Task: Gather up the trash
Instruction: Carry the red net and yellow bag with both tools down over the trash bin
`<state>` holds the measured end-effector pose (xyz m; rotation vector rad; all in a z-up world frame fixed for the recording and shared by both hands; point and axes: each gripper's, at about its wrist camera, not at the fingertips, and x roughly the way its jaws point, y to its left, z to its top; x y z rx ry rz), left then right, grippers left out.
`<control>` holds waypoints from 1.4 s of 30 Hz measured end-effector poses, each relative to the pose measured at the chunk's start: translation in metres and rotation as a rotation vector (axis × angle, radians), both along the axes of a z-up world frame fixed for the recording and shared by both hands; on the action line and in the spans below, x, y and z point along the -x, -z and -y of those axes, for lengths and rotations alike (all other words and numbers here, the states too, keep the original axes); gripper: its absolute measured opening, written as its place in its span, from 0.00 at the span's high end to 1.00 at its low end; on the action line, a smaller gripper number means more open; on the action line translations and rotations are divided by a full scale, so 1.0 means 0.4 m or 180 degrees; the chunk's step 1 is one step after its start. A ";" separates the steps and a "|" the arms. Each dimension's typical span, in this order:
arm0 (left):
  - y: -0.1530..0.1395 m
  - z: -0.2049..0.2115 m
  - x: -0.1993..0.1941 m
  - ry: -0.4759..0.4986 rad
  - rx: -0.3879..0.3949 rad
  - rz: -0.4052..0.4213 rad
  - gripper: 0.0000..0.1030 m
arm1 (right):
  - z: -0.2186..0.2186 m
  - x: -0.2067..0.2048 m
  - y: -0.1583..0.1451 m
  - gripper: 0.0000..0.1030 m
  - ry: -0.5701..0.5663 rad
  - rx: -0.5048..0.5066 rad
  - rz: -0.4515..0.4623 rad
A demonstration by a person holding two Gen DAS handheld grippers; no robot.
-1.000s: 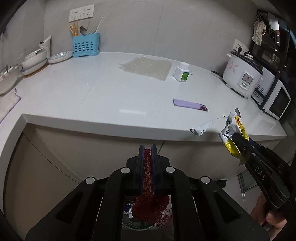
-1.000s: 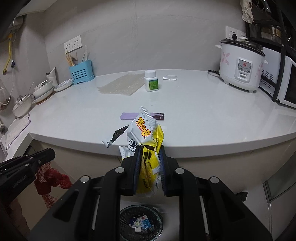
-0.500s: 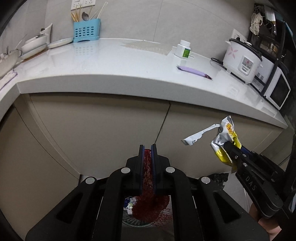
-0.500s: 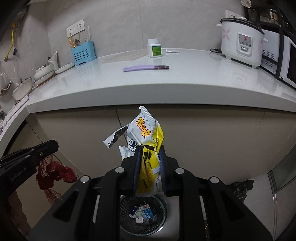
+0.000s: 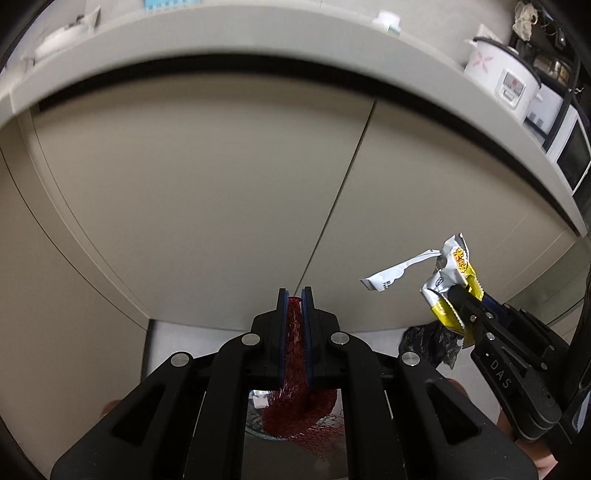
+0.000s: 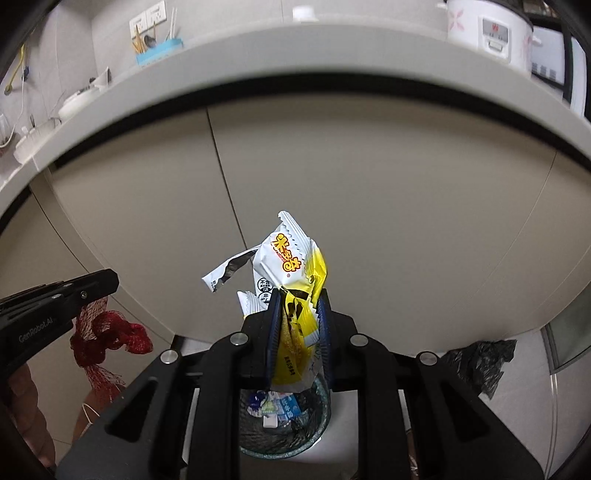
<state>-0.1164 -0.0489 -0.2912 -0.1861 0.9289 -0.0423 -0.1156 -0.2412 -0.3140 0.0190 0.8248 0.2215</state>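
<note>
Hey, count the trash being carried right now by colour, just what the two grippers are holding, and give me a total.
Red: 1, the red mesh net bag in the left gripper.
Yellow and white: 1, the snack wrapper in the right gripper.
Total: 2, both above the mesh wastebasket.

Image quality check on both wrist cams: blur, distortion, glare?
Left wrist: strong fisheye bow on the counter edge, slight motion blur up top, red mesh bag sharp. Right wrist: same bowing, snack wrapper crisp, rice cooker soft; no harsh glare.
</note>
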 end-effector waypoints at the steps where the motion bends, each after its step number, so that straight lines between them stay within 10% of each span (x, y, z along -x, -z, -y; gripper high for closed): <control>1: 0.019 0.000 -0.001 0.0005 0.0005 -0.0023 0.94 | -0.003 -0.001 0.022 0.83 -0.0003 0.0009 -0.0035; 27: 0.525 -0.011 -0.063 0.0035 0.0081 -0.0815 0.94 | -0.074 -0.063 0.504 0.83 -0.0083 0.0261 -0.0966; 42: 0.692 0.022 -0.077 0.0208 0.0227 -0.1257 0.93 | -0.064 -0.086 0.541 0.83 -0.0051 0.0312 -0.1094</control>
